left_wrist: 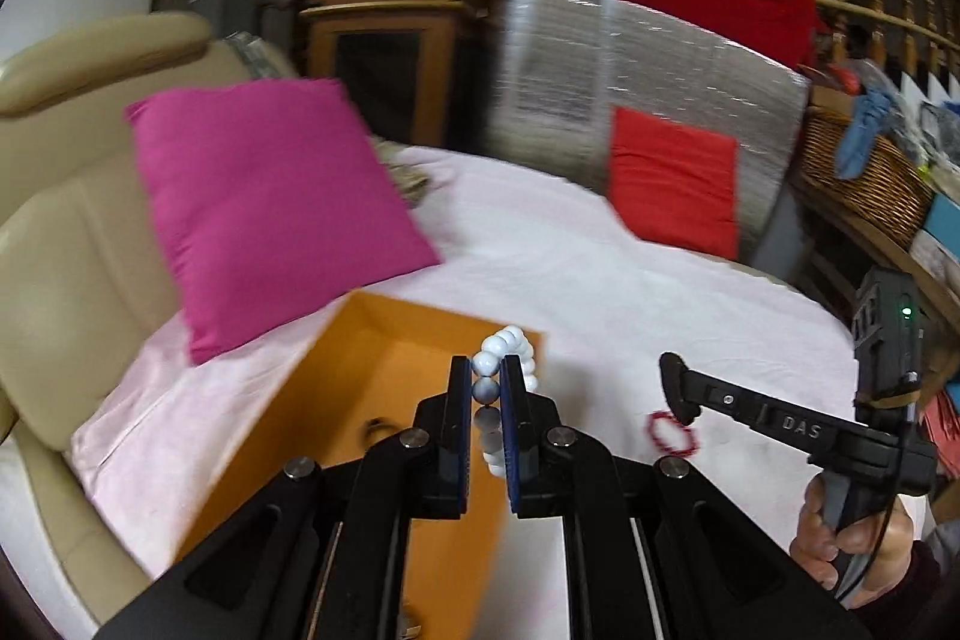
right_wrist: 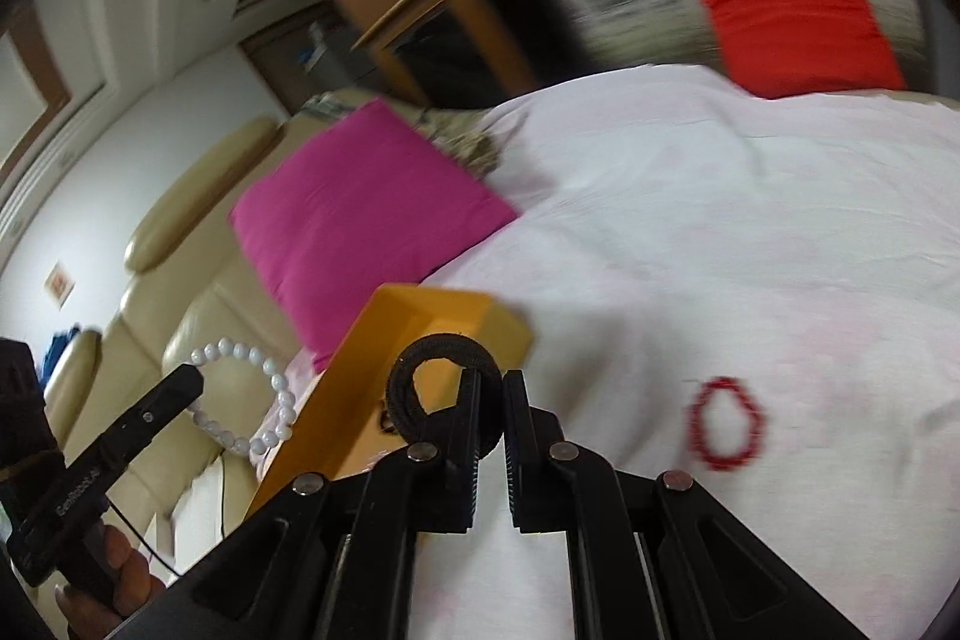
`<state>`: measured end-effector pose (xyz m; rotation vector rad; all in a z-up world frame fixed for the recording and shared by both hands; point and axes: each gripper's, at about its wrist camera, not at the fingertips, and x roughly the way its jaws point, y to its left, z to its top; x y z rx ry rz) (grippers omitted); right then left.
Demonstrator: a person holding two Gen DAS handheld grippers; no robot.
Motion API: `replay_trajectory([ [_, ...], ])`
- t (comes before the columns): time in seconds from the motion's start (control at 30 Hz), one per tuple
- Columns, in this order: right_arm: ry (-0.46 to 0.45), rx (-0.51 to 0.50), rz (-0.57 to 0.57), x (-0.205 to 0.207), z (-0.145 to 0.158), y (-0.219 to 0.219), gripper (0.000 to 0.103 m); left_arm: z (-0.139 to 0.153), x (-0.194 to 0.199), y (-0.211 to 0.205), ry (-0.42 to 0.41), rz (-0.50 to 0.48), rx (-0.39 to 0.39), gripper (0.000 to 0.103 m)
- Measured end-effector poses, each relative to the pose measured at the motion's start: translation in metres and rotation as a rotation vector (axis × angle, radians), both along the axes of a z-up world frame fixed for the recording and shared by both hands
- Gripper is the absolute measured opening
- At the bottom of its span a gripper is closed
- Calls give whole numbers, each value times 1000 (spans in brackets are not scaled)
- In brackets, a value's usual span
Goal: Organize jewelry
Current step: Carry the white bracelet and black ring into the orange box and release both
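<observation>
My left gripper (left_wrist: 486, 370) is shut on a white bead bracelet (left_wrist: 507, 340), which hangs over the near right corner of an open orange box (left_wrist: 360, 340). A small dark item (left_wrist: 378, 425) lies inside the box. My right gripper (right_wrist: 492, 388) is shut on a black elastic band (right_wrist: 408, 370), held above the box's corner (right_wrist: 468, 322). A red bead bracelet (right_wrist: 726, 424) lies flat on the white cloth (right_wrist: 720, 220), to the right of both grippers. The right wrist view also shows the white bracelet (right_wrist: 252, 400) looped at the left gripper's tip.
A magenta cushion (left_wrist: 264, 196) leans on a beige sofa (left_wrist: 54, 232) behind the box. A red cushion (left_wrist: 672, 178) rests against a silver wrapped panel at the back. A wicker basket (left_wrist: 864, 172) sits far right. A person's hand (left_wrist: 840, 538) grips the right handle.
</observation>
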<state>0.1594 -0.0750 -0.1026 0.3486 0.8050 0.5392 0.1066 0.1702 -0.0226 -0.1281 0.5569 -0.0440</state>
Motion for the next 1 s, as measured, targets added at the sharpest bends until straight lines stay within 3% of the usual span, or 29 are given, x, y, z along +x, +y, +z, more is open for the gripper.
replay_trajectory([
  [0.2, -6, -110, 103, 6, -6, 77, 8, -25, 0, 56, 62, 91, -23, 9],
  [0.37, 48, -223, 134, 37, -20, 131, 8, -56, 8, 83, 132, 124, -37, 9],
  [0.5, 98, -345, 153, 61, -37, 162, 8, -78, 30, 94, 215, 123, -56, 9],
  [0.73, 205, -470, 132, 97, -69, 189, 10, -101, 56, 95, 299, 94, -46, 9],
  [0.9, 248, -451, 93, 116, -75, 188, 12, -116, 69, 100, 358, 106, -49, 10],
  [1.0, 268, -368, 86, 123, -68, 177, 12, -117, 70, 105, 368, 119, -49, 13],
])
